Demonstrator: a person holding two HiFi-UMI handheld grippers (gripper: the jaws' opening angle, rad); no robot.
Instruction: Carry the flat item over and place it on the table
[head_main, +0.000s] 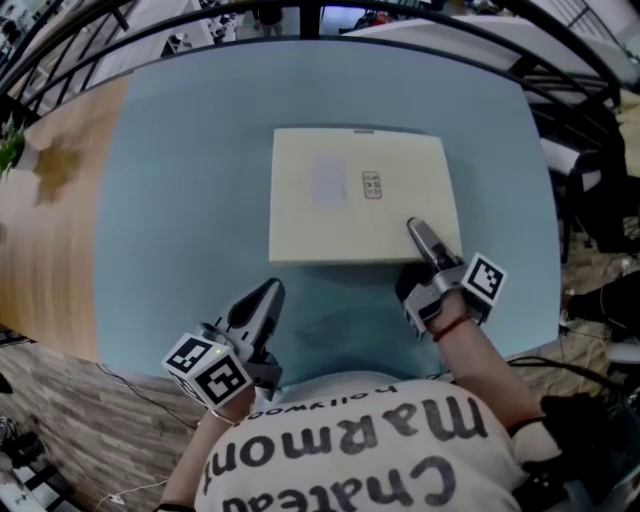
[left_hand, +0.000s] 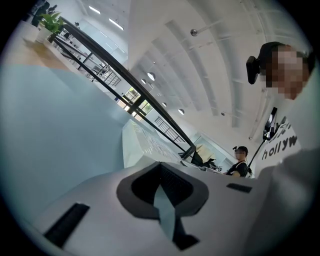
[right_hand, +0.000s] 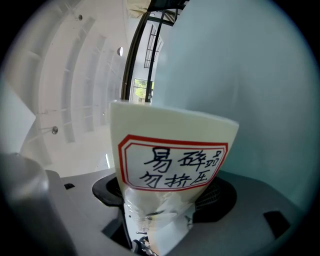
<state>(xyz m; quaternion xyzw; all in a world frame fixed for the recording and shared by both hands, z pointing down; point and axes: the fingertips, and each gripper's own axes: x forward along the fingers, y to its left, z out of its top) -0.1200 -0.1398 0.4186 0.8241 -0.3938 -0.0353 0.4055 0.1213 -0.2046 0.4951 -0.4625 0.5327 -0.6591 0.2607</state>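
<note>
A flat cream parcel (head_main: 355, 195) lies on the light blue table (head_main: 180, 180), with a small red-bordered label (head_main: 371, 185) on its top. My right gripper (head_main: 420, 238) is at the parcel's near right corner, one jaw lying over the top face. In the right gripper view the parcel (right_hand: 170, 130) and its label (right_hand: 172, 162) stand between the jaws, and the dark pads show on either side without pressing on it. My left gripper (head_main: 265, 295) hangs near my body, clear of the parcel, its jaws together (left_hand: 167, 195) with nothing between them.
A wooden floor (head_main: 50, 220) runs along the table's left side, with black railings (head_main: 60, 50) beyond it. Dark equipment and cables (head_main: 600, 200) crowd the right side. A person (left_hand: 241, 161) sits far off in the left gripper view.
</note>
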